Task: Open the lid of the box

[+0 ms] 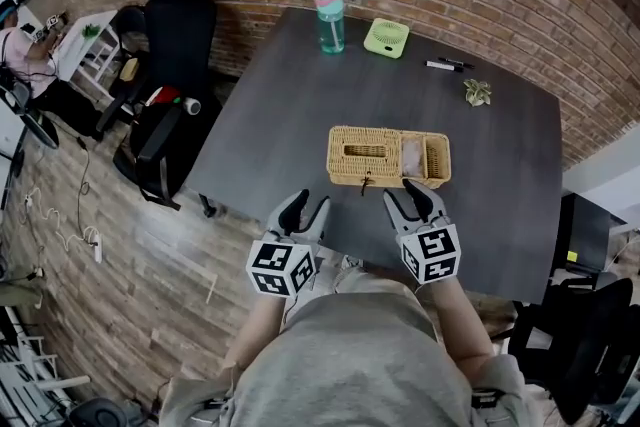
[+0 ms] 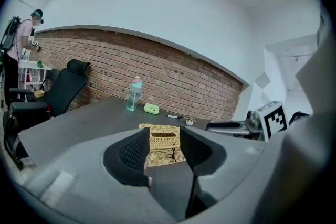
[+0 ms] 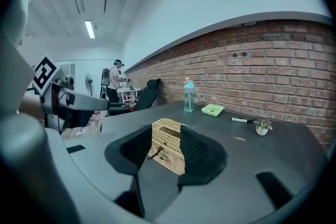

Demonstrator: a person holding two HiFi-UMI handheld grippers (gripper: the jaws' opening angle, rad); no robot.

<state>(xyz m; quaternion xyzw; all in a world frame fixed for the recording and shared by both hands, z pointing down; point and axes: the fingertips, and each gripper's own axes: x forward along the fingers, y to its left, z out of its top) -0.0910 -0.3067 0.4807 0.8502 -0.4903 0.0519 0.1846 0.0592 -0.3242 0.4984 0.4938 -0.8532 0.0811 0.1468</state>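
A woven wicker box (image 1: 388,157) lies on the dark table (image 1: 280,115) near its front edge. Its slotted lid (image 1: 364,153) covers the left part, and a small dark tassel (image 1: 366,183) hangs at the front. The right end shows a pale interior. My left gripper (image 1: 305,208) hovers at the table's front edge, left of the box, open and empty. My right gripper (image 1: 415,200) hangs just in front of the box, also open and empty. The box (image 2: 164,145) shows between the spread jaws of the left gripper (image 2: 165,139). The box (image 3: 169,157) shows the same way ahead of the right gripper (image 3: 167,144).
At the table's far side stand a teal water bottle (image 1: 330,18), a green flat case (image 1: 386,37), a black pen (image 1: 445,66) and a tiny potted plant (image 1: 477,92). Black office chairs (image 1: 170,65) stand left of the table; a person (image 1: 25,55) stands far left.
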